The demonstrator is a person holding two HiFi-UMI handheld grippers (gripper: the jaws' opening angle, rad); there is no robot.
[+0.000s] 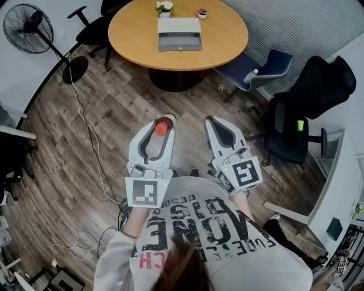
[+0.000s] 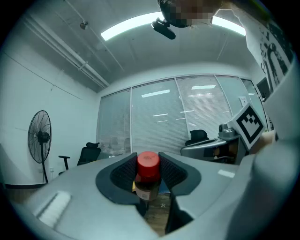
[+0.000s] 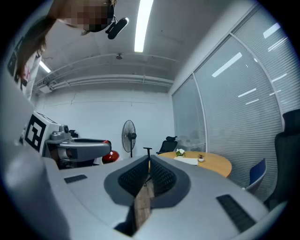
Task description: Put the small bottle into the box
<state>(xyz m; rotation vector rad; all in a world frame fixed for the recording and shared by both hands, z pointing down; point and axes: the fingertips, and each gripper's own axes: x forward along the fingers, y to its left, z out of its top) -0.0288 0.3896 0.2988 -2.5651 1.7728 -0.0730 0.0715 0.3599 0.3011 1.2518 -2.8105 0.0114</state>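
Observation:
A small brown bottle with a red cap point(image 1: 162, 128) point(image 2: 148, 174) stands upright between the jaws of my left gripper point(image 1: 161, 121) point(image 2: 149, 165), which is shut on it just below the cap. To its right my right gripper point(image 1: 211, 120) point(image 3: 149, 164) is shut with nothing in it. Both are held level over the wood floor, well short of the round wooden table point(image 1: 227, 45) point(image 3: 218, 164). The grey box point(image 1: 180, 34) sits on that table with its front drawer pulled open; it shows small and pale point(image 3: 186, 160) in the right gripper view.
Two small potted plants point(image 1: 165, 7) stand behind the box. A standing fan point(image 1: 28, 25) is at the far left, with a cable point(image 1: 85, 125) trailing over the floor. A blue chair holding a water bottle point(image 1: 250, 75) and a black office chair point(image 1: 310, 105) are on the right.

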